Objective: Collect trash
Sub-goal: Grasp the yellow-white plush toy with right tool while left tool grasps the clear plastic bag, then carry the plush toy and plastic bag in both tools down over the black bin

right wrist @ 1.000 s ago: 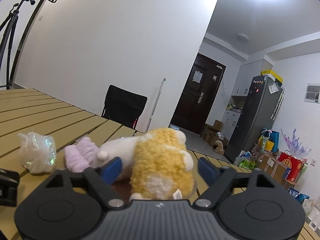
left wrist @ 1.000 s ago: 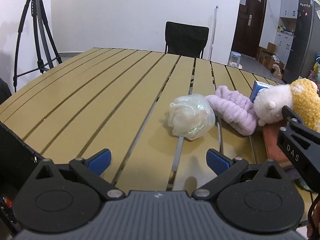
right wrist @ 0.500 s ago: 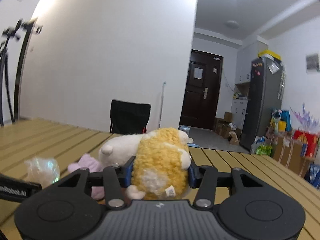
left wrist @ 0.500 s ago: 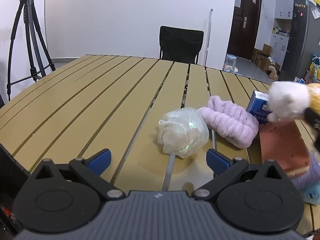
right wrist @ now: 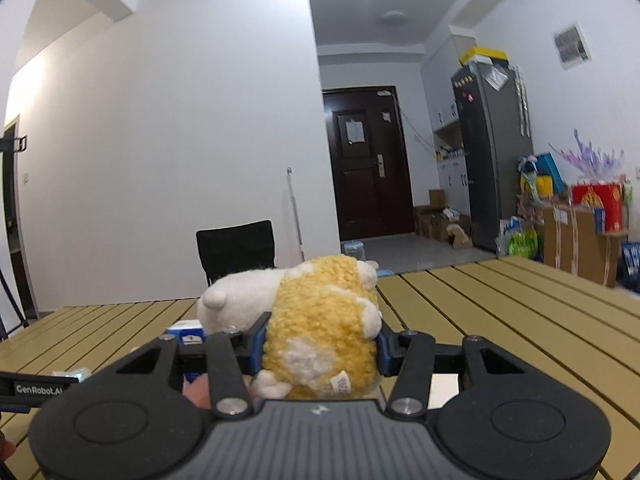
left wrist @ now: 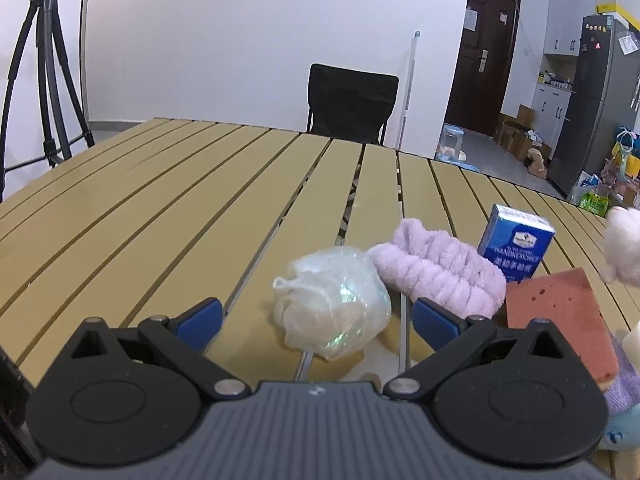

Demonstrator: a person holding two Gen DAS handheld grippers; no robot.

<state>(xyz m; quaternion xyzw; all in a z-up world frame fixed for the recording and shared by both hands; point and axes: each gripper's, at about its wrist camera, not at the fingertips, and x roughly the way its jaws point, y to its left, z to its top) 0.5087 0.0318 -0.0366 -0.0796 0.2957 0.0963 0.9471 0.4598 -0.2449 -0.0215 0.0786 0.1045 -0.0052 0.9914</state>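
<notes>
A crumpled clear plastic bag (left wrist: 334, 302) lies on the slatted wooden table (left wrist: 180, 200), just ahead of my open, empty left gripper (left wrist: 316, 316), between its blue fingertips (left wrist: 200, 314). My right gripper (right wrist: 320, 344) is shut on a yellow and white plush toy (right wrist: 320, 320) and holds it up above the table. The toy's white end shows at the right edge of the left wrist view (left wrist: 622, 244).
A purple fluffy cloth (left wrist: 436, 272), a blue carton (left wrist: 516, 242) and a red-brown sponge (left wrist: 560, 312) lie right of the bag. The carton also shows in the right wrist view (right wrist: 188, 332). A black chair (left wrist: 352, 104) stands at the far table edge, a tripod (left wrist: 44, 64) at the left.
My right gripper has closed on the plush toy and lifted it off the table and to the right. My left gripper has moved closer to the plastic bag.
</notes>
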